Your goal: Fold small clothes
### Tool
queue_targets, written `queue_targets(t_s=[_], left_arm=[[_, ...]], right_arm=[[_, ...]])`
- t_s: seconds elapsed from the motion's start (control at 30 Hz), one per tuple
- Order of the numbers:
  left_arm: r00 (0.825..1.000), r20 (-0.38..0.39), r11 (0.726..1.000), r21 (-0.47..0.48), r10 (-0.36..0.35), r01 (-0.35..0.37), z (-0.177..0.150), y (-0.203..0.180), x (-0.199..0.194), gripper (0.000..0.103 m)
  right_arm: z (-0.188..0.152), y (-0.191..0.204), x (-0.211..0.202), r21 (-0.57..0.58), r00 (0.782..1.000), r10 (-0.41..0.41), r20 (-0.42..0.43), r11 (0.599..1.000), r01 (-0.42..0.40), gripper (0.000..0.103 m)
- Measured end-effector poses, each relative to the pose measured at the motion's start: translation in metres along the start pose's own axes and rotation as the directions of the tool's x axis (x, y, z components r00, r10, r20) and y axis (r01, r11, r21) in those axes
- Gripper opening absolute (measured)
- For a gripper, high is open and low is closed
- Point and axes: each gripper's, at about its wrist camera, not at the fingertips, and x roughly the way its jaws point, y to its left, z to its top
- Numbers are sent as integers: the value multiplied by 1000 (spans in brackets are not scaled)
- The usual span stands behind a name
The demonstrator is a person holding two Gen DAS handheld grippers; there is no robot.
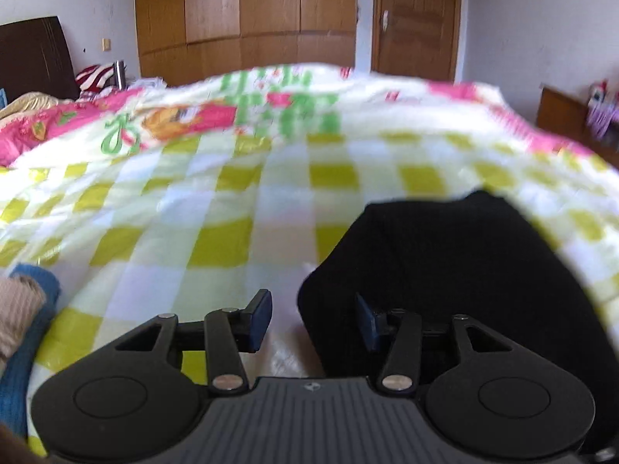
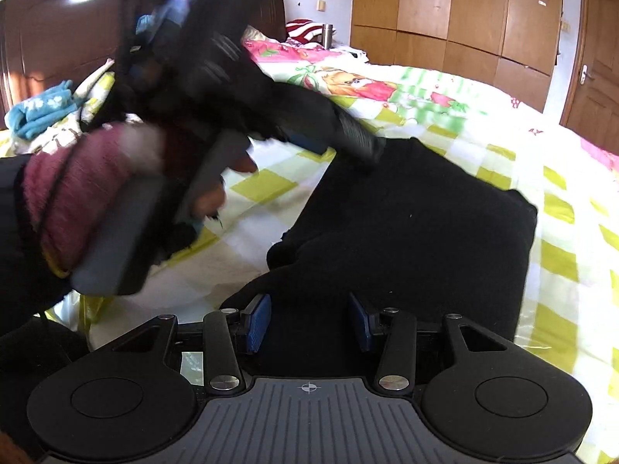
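A black garment (image 2: 418, 228) lies on the checked bedspread (image 2: 561, 232); it also shows in the left wrist view (image 1: 445, 270) at lower right. My left gripper (image 1: 313, 319) is open, its right finger over the garment's left edge, its left finger over the bedspread (image 1: 193, 212). In the right wrist view the left gripper (image 2: 340, 139) reaches in blurred from the upper left, held by a hand in a pink sleeve (image 2: 73, 193), its tip at the garment's far edge. My right gripper (image 2: 309, 323) is open and empty, just above the garment's near edge.
Folded blue and beige clothes (image 1: 23, 328) lie at the left edge of the left wrist view. A light blue cloth (image 2: 42, 112) lies near the dark headboard (image 2: 58, 38). Wooden wardrobes (image 1: 247, 11) and a door (image 1: 416, 19) stand beyond the bed.
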Motion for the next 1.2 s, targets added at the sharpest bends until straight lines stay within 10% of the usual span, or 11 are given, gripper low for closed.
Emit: queue_targets(t_s=[0.33,0.5,0.63,0.83,1.03,1.2], left_arm=[[997,71,999,-41,21,-18,20,13,-52,60],[997,60,988,149,-53,44,19,-32,-54,60],[1000,19,971,237,24,-28,-3,-42,-22,65],[999,22,985,168,36,-39,9,-26,-48,64],[995,52,978,197,-87,75,0,-51,-78,64],[987,47,963,230,-154,139,2,-73,-73,64]], right_arm=[[-2,4,-21,-2,998,27,51,1000,-27,44],[-7,10,-14,3,998,27,60,1000,-27,44],[-10,17,-8,-23,999,22,45,1000,-21,44],[-18,22,-31,-42,997,54,55,998,-52,44],[-36,-15,-87,164,991,-12,132,986,-10,45],[-60,-74,-92,438,990,-114,81,896,67,52]])
